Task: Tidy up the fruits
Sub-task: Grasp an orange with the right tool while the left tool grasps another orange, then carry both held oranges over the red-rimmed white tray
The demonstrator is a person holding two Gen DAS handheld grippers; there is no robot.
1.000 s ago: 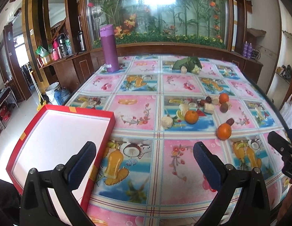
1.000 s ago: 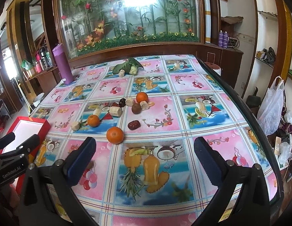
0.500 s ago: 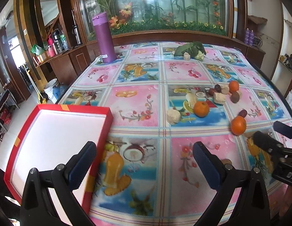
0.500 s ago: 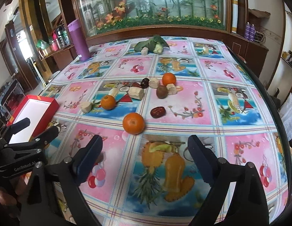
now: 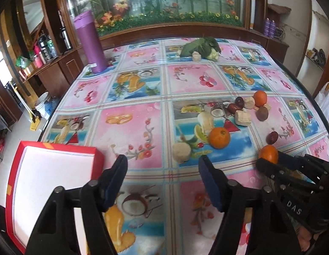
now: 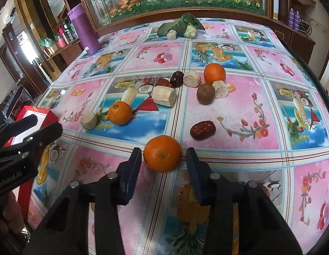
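Note:
My right gripper [image 6: 163,156] is open, its fingers on either side of an orange [image 6: 162,154] on the table; small gaps show on both sides. That orange also shows in the left wrist view [image 5: 268,154], at the right gripper's tip. Beyond lie two more oranges [image 6: 119,113] [image 6: 214,72], a brown kiwi [image 6: 205,93], red dates [image 6: 202,130], and beige cut chunks [image 6: 164,95]. My left gripper [image 5: 163,165] is open and empty, above the table beside a red box with a white inside [image 5: 51,187].
A purple flask [image 5: 91,42] stands at the far left of the table. Leafy greens with a cauliflower [image 5: 203,47] lie at the far middle. The table's dark rim [image 6: 313,78] curves along the right. A wooden cabinet with flowers is behind.
Both grippers have moved forward and lower over the table. The right gripper has come up around the nearest orange and narrowed. The left gripper has narrowed too.

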